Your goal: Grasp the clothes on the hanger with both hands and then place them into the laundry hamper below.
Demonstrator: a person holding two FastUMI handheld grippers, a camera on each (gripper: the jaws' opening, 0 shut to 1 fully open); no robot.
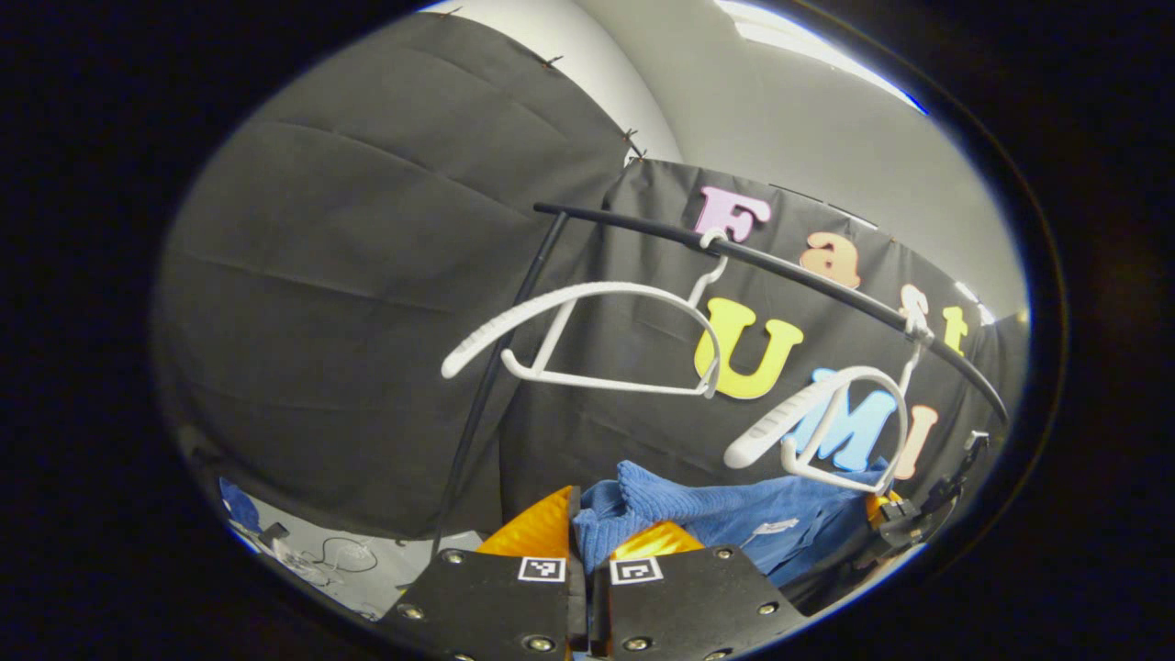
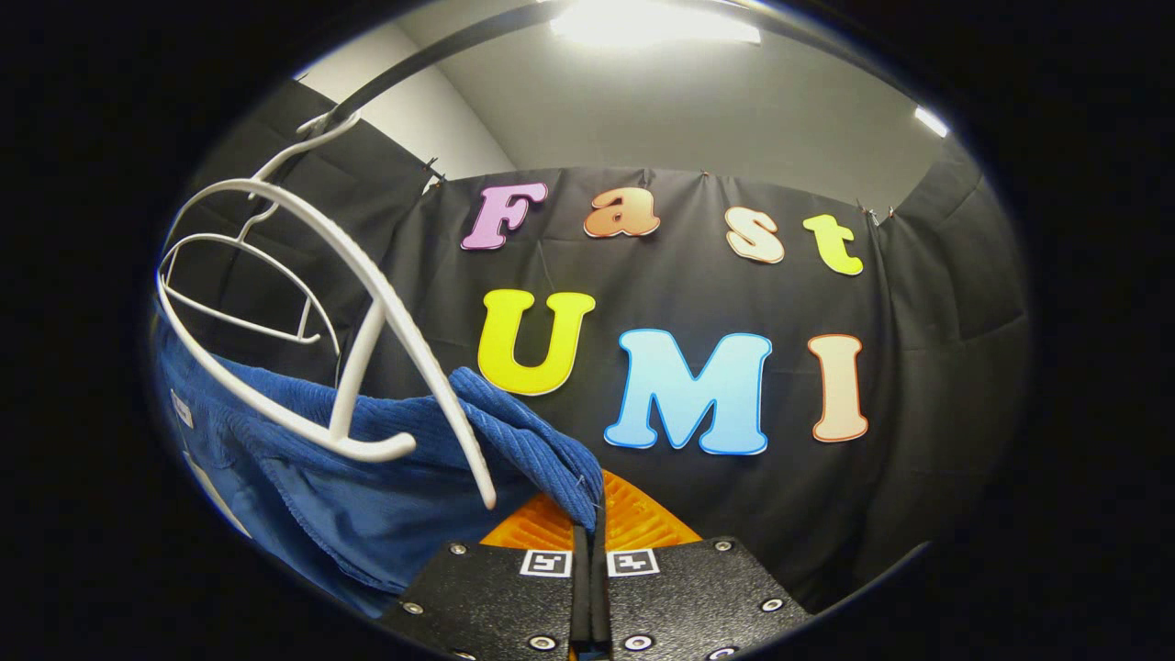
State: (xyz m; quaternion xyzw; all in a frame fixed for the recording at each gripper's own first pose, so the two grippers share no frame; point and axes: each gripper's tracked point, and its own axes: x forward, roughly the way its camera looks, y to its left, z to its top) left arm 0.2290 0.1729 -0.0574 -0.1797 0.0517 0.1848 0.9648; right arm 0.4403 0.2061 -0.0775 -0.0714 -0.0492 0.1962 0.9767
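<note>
Left gripper view: your left claw (image 1: pixel 587 542) and right claw (image 2: pixel 587 523) pinch the blue garment (image 1: pixel 725 514), off the hanger (image 1: pixel 587 340) at 12 o'clock; hamper drop remains.

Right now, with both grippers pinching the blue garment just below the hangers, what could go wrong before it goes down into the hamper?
1. In the right gripper view, the white hanger's arm tip hangs across the blue garment, so the cloth could snag on it as it moves.
2. The right gripper pinches only a thin edge of cloth, so it might slip out.
3. The left gripper also holds a small fold, beside the other hanger, which could get knocked.
</note>
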